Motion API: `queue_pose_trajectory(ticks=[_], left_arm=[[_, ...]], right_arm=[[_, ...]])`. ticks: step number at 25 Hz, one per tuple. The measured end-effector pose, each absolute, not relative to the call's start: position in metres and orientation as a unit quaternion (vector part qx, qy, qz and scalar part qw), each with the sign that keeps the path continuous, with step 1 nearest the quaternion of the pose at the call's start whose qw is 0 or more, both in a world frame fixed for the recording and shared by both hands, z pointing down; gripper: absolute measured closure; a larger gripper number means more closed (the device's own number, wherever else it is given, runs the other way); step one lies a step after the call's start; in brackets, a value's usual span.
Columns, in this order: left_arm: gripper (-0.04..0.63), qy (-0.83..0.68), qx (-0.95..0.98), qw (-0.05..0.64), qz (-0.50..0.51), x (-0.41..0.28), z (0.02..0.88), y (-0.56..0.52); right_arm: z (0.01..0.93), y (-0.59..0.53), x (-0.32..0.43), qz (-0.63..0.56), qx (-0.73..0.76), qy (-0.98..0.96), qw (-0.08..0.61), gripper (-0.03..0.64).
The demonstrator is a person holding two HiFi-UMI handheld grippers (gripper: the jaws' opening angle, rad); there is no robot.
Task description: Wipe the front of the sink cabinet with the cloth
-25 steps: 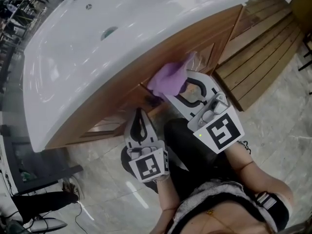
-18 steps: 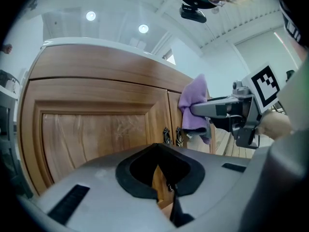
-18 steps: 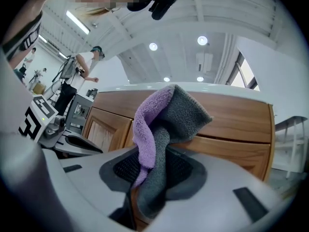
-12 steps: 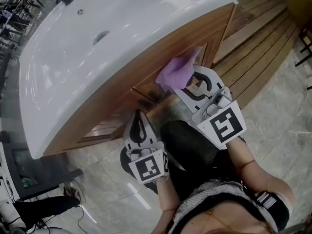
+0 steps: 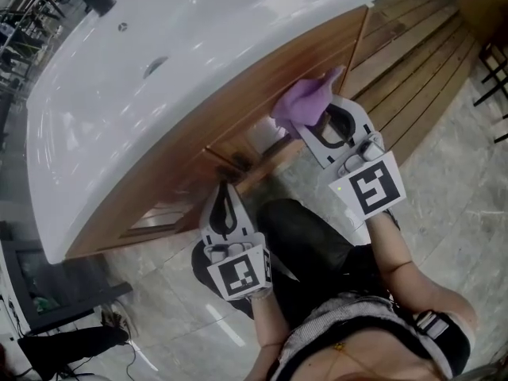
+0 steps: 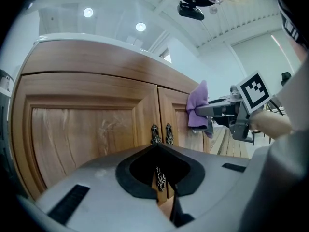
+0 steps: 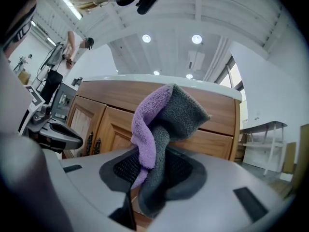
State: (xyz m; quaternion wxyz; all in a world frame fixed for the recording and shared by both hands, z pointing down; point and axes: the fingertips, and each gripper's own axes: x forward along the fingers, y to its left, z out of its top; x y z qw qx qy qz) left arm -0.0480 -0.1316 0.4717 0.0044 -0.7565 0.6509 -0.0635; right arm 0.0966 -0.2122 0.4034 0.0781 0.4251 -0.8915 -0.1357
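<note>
My grey two-jaw right gripper [image 5: 324,121] is clamped on the purple-and-grey cloth [image 5: 305,98], arm stretched out to the wooden sink cabinet [image 5: 238,94] front, toward its right end. My grey left gripper [image 5: 225,193] hangs lower, just short of the cabinet, jaws together on nothing.

Bright, lit by round ceiling lights [image 7: 195,39], soft glare across the white sink [image 5: 222,30]. Gripper views are super fisheyed with black corners.
</note>
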Motion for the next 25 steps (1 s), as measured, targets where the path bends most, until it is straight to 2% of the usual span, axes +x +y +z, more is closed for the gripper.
queue_pose_trajectory(ticks=[16, 25], left_arm=[[0.589, 0.644, -0.762, -0.001, -0.064, -0.042, 0.477, -0.136], [0.589, 0.650, -0.757, -0.003, -0.067, -0.047, 0.480, -0.137]], right_arm=[[0.416, -0.253, 0.188, -0.087, 0.518, -0.844, 0.107, 0.439], [0.425, -0.256, 0.198, -0.004, 0.499, -0.866, 0.042, 0.439]])
